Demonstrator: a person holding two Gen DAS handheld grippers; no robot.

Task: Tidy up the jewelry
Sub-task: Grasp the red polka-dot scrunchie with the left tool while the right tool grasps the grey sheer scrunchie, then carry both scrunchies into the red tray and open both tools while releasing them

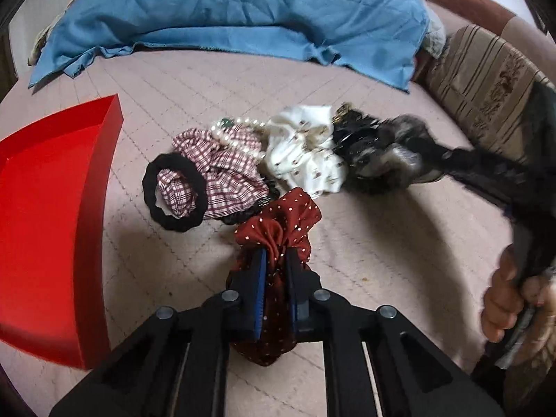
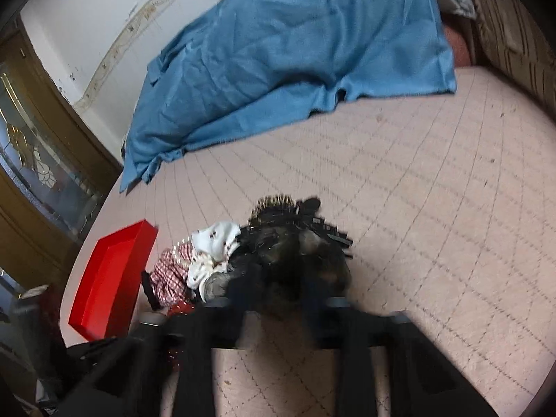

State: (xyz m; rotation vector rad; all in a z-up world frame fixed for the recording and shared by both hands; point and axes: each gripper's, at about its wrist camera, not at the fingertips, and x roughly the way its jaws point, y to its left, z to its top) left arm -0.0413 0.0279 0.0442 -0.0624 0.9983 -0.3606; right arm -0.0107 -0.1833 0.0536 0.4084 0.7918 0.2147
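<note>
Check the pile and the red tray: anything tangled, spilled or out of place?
One oddity: a pearl necklace is draped over the checked scrunchie in the heap, so lifting either could drag the other. The red tray holds nothing visible. The left gripper pinches the dotted red scrunchie; nothing looks damaged.

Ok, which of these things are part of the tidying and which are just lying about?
Job:
- dark red polka-dot scrunchie, in the left tongs
- checked red-and-white scrunchie
- white pearl string
- white patterned scrunchie
- black hair tie
- red open tray

Lying about:
- blue crumpled cloth
- striped beige cushion
</note>
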